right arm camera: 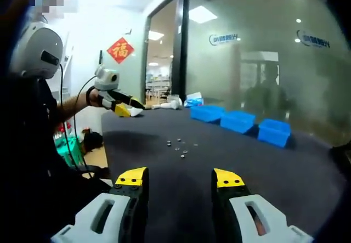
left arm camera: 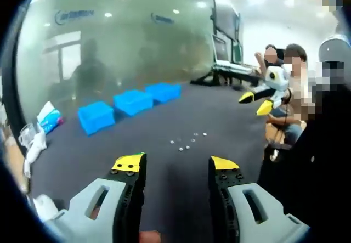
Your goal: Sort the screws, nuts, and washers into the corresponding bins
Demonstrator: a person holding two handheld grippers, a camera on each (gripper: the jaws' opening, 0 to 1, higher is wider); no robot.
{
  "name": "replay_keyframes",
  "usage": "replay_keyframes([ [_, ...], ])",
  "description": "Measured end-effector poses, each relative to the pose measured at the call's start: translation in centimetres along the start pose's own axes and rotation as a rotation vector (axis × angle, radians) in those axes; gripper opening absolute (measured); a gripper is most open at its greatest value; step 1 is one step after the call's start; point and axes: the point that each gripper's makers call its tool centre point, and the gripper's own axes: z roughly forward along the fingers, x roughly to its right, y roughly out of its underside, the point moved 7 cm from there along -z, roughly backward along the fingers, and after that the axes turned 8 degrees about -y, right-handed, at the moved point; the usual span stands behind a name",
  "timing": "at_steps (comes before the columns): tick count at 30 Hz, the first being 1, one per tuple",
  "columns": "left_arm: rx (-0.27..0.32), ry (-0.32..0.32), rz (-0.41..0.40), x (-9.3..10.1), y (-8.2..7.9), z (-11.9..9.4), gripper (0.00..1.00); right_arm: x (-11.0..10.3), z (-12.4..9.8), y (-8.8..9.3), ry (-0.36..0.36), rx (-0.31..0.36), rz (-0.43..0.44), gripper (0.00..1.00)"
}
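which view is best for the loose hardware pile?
Left gripper view: the small parts sit near centre, just beyond the open fingers, spread apart. Right gripper view shows the same cluster slightly farther off; neither resolves part types.

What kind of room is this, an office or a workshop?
Probably an office used as a test space: a frosted glass wall with logos, ceiling lights, and a dark table holding three blue bins and small hardware.

We see three bright blue bins (left arm camera: 131,101) on a dark grey worktop (left arm camera: 181,177), tiny silvery hardware pieces (left arm camera: 186,142), grey hand-held grippers with yellow tips, left (left arm camera: 176,166) and right (right arm camera: 180,178), plus a red sign (right arm camera: 120,50).
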Motion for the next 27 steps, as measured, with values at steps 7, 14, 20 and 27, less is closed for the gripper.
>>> replay_keyframes([
  [7,-0.107,0.089,0.072,0.7,-0.6,3.1,0.43,-0.2,0.2,0.2,-0.009,-0.006,0.001,0.42],
  [14,-0.208,0.141,0.101,0.9,-0.7,5.8,0.39,-0.4,0.5,0.5,-0.029,-0.018,-0.010,0.42],
  [20,-0.276,0.184,0.143,1.0,-0.9,8.0,0.37,-0.4,0.6,0.8,-0.034,-0.016,-0.004,0.42],
  [27,-0.358,0.228,0.165,1.4,-0.3,10.3,0.32,-0.5,0.6,1.1,-0.036,-0.017,0.003,0.42],
])
